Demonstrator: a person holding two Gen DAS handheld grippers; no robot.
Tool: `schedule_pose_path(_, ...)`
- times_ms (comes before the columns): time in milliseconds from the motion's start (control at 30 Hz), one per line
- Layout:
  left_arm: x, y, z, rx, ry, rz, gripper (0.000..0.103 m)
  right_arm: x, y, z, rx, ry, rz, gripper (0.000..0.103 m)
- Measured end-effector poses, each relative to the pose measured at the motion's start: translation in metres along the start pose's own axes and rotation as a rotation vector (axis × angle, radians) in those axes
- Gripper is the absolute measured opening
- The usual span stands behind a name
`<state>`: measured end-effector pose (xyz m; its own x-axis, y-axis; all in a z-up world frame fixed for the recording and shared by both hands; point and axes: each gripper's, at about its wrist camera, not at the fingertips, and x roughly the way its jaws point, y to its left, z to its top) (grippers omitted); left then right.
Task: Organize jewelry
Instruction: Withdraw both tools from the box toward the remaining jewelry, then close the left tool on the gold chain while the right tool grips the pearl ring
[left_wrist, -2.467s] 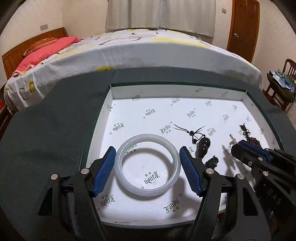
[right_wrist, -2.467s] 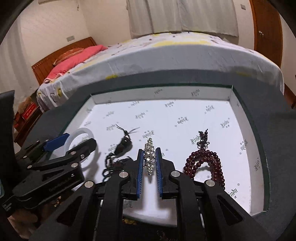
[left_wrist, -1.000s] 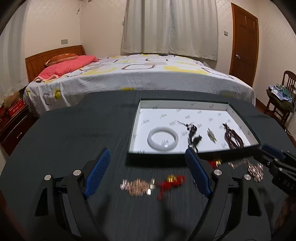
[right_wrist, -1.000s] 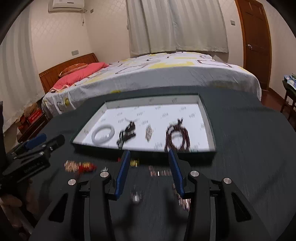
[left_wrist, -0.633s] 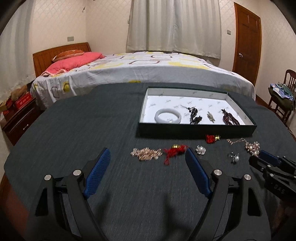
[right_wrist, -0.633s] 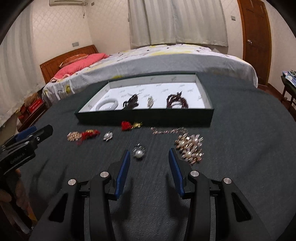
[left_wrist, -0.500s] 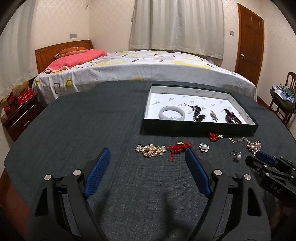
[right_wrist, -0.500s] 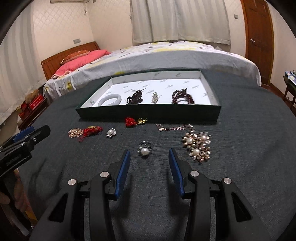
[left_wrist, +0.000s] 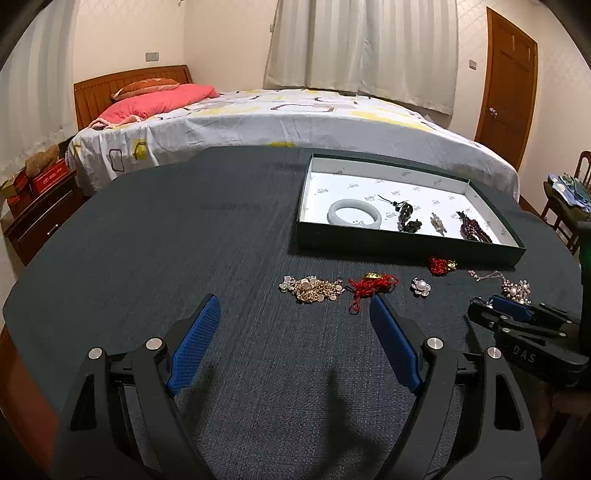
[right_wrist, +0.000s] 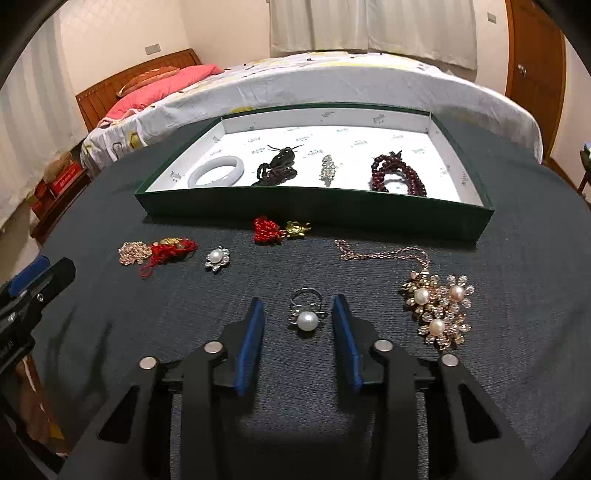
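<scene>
Both claws gape empty; the right gripper (right_wrist: 297, 334) straddles the pearl ring (right_wrist: 306, 314), just short of the green tray (right_wrist: 317, 212). Best pinch it low, squarely across the band.

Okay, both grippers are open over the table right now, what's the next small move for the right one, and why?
Probably ease the right gripper down and shut it on the pearl ring. The ring lies on the dark table between the open blue fingers, apart from both, so it is already lined up. It still sits outside the green tray, where the white bangle and the garnet bead bracelet lie.
</scene>
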<state>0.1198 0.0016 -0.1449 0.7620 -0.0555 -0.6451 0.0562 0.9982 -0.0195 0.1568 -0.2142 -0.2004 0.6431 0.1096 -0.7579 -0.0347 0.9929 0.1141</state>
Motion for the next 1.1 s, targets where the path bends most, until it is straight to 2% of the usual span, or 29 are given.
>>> schedule_pose_path(100, 0.003, -0.001, -0.002, 0.0, 0.016, -0.004, 0.081, 0.0, -0.002, 0.0, -0.003, 0.002, 0.001, 0.022)
schedule_pose_path(467, 0.022, -0.016, -0.004, 0.029, 0.064, -0.021, 0.081, -0.017, -0.013, -0.004, 0.023, -0.036, 0.031, 0.022)
schedule_pose_path(667, 0.04, -0.009, 0.0, 0.02, 0.098, 0.004, 0.075, -0.021, -0.022, -0.004, 0.049, -0.043, 0.046, 0.022)
schedule_pose_path(967, 0.074, -0.002, 0.018, 0.017, 0.157, 0.002, 0.074, -0.021, -0.023, 0.0, 0.059, -0.046, 0.064, 0.022)
schedule_pose_path(1100, 0.09, -0.002, 0.02, 0.024, 0.198, -0.009, 0.065, -0.02, -0.025, 0.0, 0.064, -0.045, 0.065, 0.022)
